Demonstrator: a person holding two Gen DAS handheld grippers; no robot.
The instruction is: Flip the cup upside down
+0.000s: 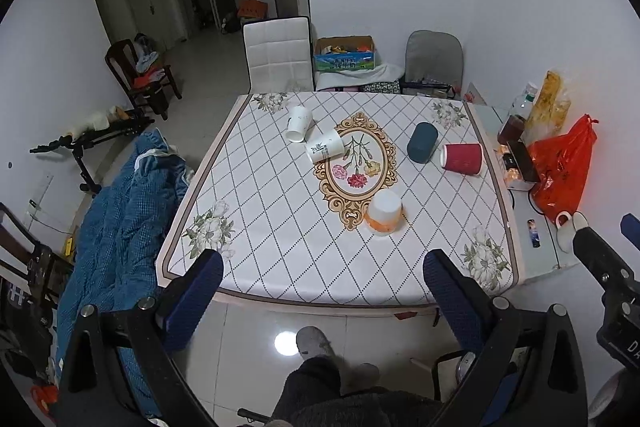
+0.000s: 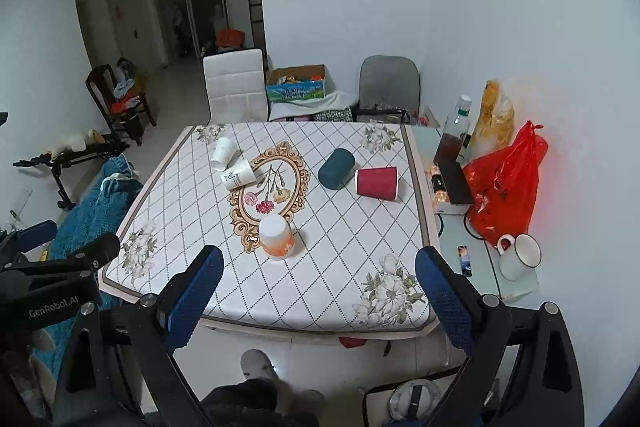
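The left gripper (image 1: 322, 277) hangs with its 2 blue-padded fingers spread wide and nothing between them, held back from the near edge of the table (image 1: 280, 267), above the floor. The right gripper (image 2: 318, 275) is the same: jaws released, empty, short of the table's near edge. Nearest to both, on the patterned tablecloth at the bottom of the gold oval motif, stands the orange-and-white cup (image 1: 384, 213) (image 2: 277, 237), mouth down and base up. Farther back, 4 more cups lie on their sides: a red cup (image 1: 461, 157) (image 2: 377, 183) toward the right edge, a dark teal cup (image 1: 422, 142) (image 2: 336, 163) just beside it on its left, and 2 white cups at the far left, a printed white cup (image 1: 325, 146) (image 2: 239, 175) against the oval's edge and a plain white cup (image 1: 298, 123) (image 2: 223, 153) just behind it. Right of the table, on a lower side surface, sit a red plastic bag (image 1: 562, 167) (image 2: 504, 191) and a white mug (image 2: 518, 255).
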